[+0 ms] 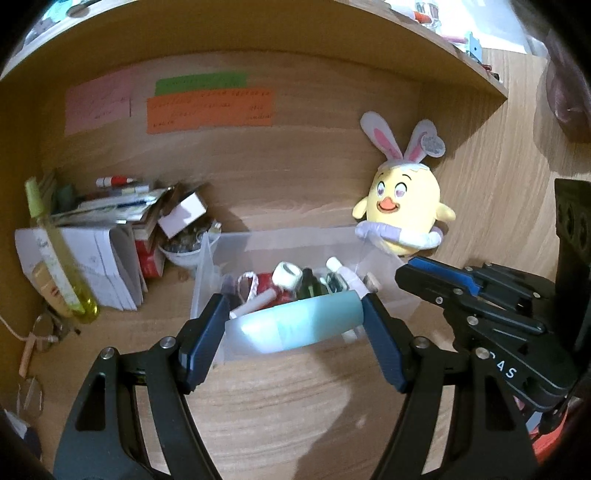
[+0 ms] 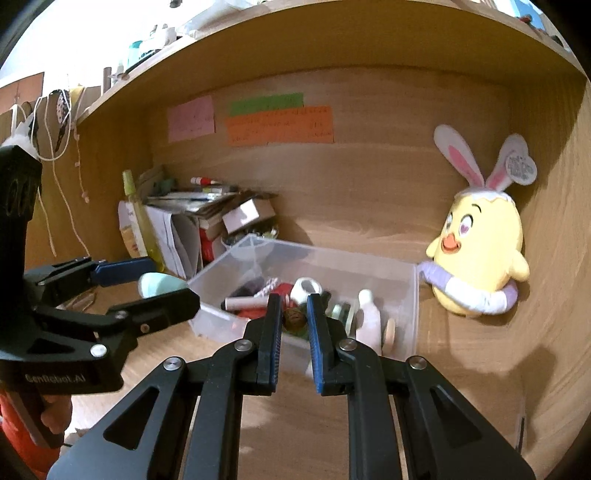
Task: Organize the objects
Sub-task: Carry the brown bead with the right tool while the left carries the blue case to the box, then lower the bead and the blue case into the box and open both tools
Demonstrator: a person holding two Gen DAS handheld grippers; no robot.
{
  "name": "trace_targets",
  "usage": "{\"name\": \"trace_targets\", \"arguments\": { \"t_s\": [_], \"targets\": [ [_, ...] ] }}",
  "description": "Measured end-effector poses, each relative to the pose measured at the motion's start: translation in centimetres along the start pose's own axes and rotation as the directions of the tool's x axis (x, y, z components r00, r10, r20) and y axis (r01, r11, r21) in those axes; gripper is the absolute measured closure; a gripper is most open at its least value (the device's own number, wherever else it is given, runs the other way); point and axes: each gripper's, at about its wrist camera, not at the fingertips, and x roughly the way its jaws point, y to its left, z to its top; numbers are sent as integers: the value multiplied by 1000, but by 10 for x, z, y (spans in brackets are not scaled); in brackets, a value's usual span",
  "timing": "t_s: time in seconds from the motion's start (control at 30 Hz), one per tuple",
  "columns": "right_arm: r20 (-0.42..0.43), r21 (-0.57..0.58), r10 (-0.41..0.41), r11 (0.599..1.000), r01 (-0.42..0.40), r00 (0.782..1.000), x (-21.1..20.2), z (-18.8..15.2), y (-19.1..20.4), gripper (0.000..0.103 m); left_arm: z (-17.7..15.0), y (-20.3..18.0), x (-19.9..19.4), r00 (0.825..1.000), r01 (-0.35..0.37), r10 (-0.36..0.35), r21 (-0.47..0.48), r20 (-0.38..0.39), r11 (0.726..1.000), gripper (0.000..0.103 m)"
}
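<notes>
My left gripper (image 1: pixel 295 308) is shut on a pale teal bottle (image 1: pixel 295 326), held crosswise between its blue pads just in front of and above a clear plastic bin (image 1: pixel 207 273). The bin (image 2: pixel 404 295) stands on the wooden desk and holds several small things, among them a white-capped item (image 1: pixel 286 275), a dark green bottle (image 1: pixel 308 286) and a white bottle (image 2: pixel 367 317). My right gripper (image 2: pixel 294 301) is shut with nothing between its fingers, pointing at the bin's near side. The right wrist view shows the left gripper (image 2: pixel 166 280) with the teal bottle (image 2: pixel 159 284) to the left of the bin.
A yellow chick plush with bunny ears (image 1: pixel 402 210) leans at the bin's right, against the side wall. Papers and books (image 1: pixel 107 236), a yellow-green bottle (image 1: pixel 59 254) and a white bowl (image 1: pixel 183 253) crowd the left corner. Glasses (image 1: pixel 44 328) lie near the left edge. A shelf (image 1: pixel 258 33) overhangs.
</notes>
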Motion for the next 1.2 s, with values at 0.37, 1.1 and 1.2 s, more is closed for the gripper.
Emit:
{"name": "trace_targets", "arguments": {
  "t_s": [0.37,1.1,1.2],
  "targets": [
    [-3,-3,-34,999,34,999,22,17,-11,91,22,10,30,1000,-14,14,-24,-10,1000,30],
    [-159,24,-120,992,125,980,80,-8,-43,91,6,37,111,981,-60,38,-111,-189,992,30],
    [-185,11,-141,989,145,973,86,-12,-44,91,3,36,119,977,-59,37,-101,-211,993,30]
  ]
}}
